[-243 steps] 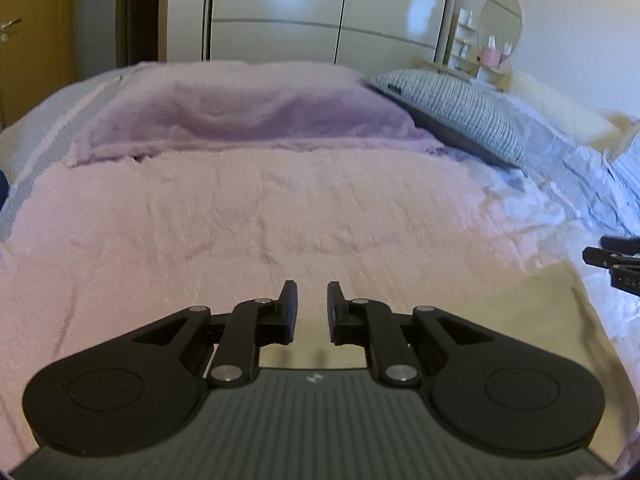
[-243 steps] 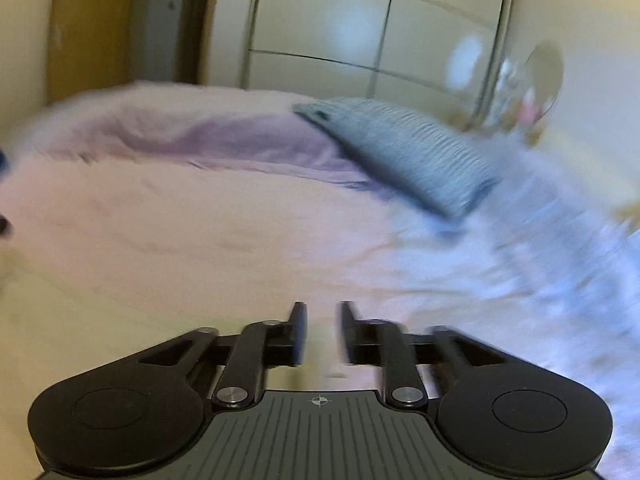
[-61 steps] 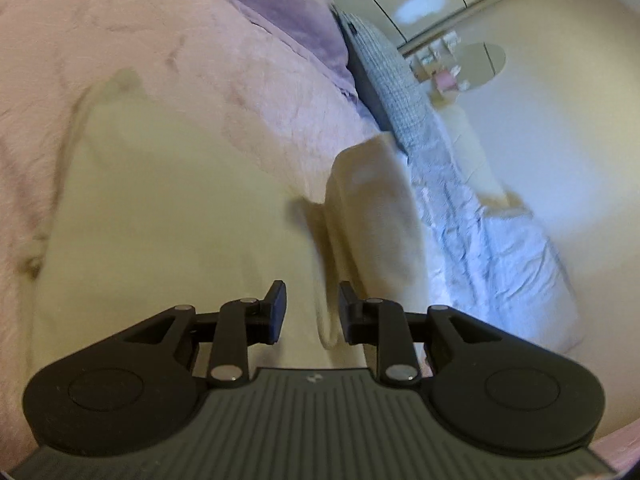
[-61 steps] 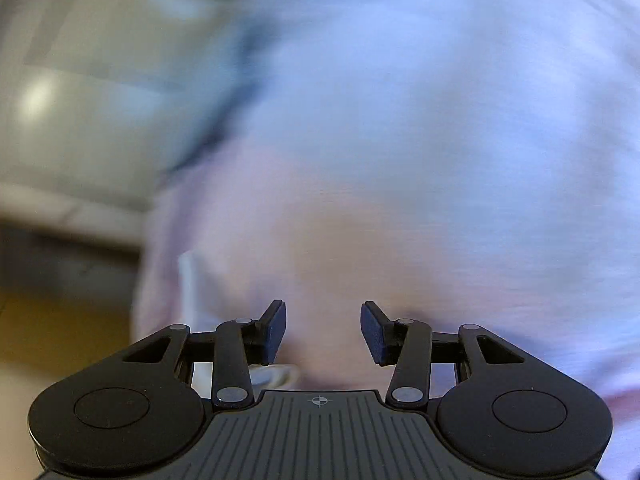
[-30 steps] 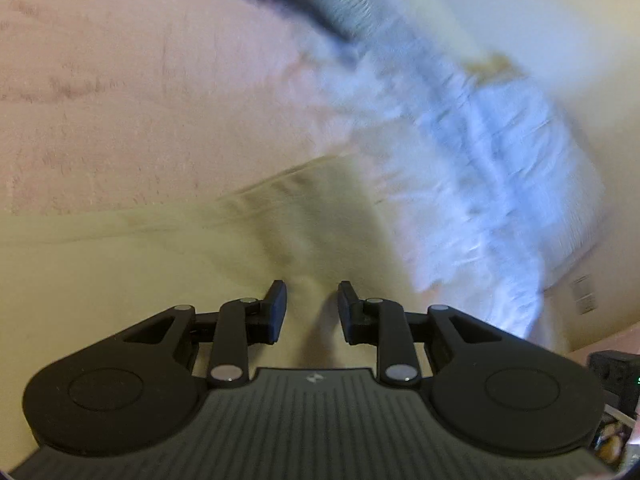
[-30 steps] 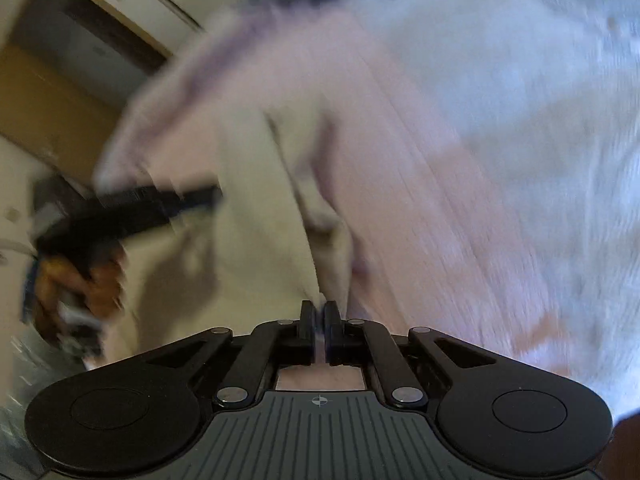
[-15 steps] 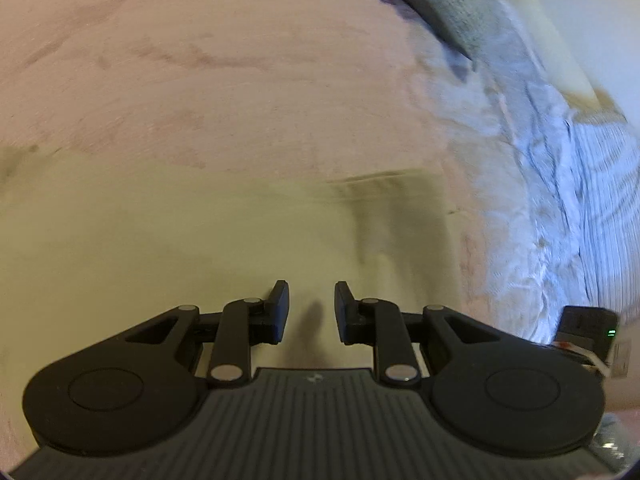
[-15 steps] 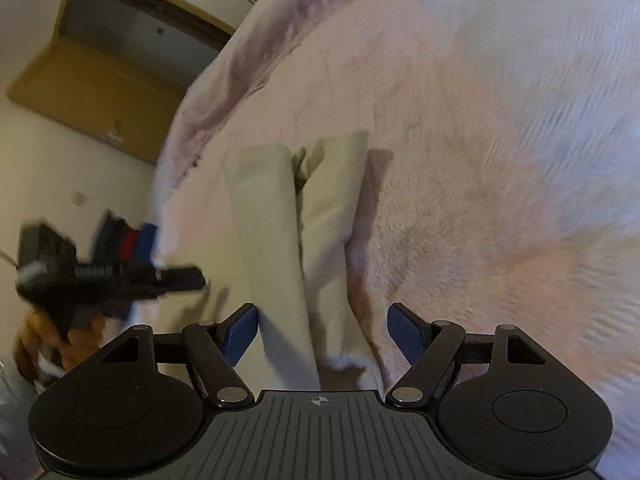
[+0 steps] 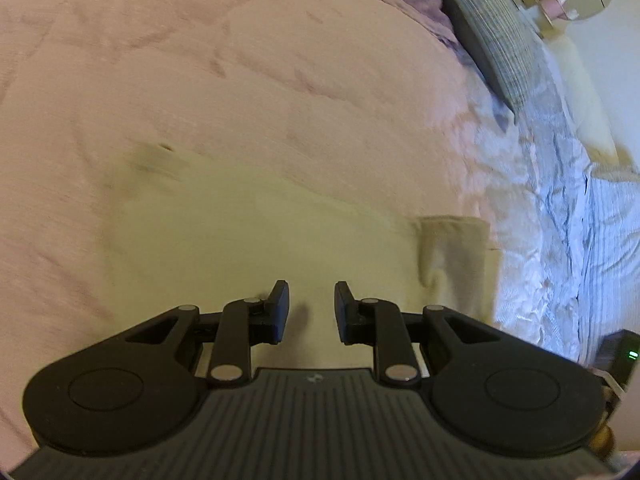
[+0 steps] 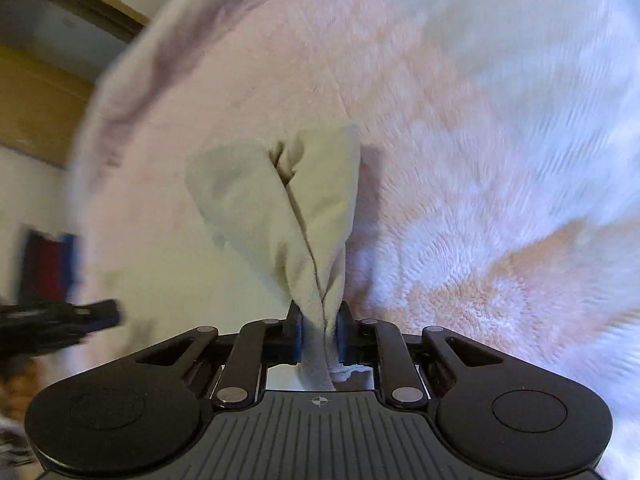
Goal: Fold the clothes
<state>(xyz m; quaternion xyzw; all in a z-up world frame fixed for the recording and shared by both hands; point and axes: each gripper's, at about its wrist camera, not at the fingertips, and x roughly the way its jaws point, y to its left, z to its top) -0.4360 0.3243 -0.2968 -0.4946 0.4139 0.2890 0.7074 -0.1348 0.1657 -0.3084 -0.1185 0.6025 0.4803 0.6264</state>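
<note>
Half a second ago spread, the right gripper now pinches the cream garment's bunched edge (lifted off the bed); left gripper hovers, fingers parted; a fold seems underway.

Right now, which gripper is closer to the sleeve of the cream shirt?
Right. The right gripper is shut on the sleeve; the left gripper hovers open over the shirt's body.

Pink fuzzy blanket, grey striped pillow, crumpled white sheet.
</note>
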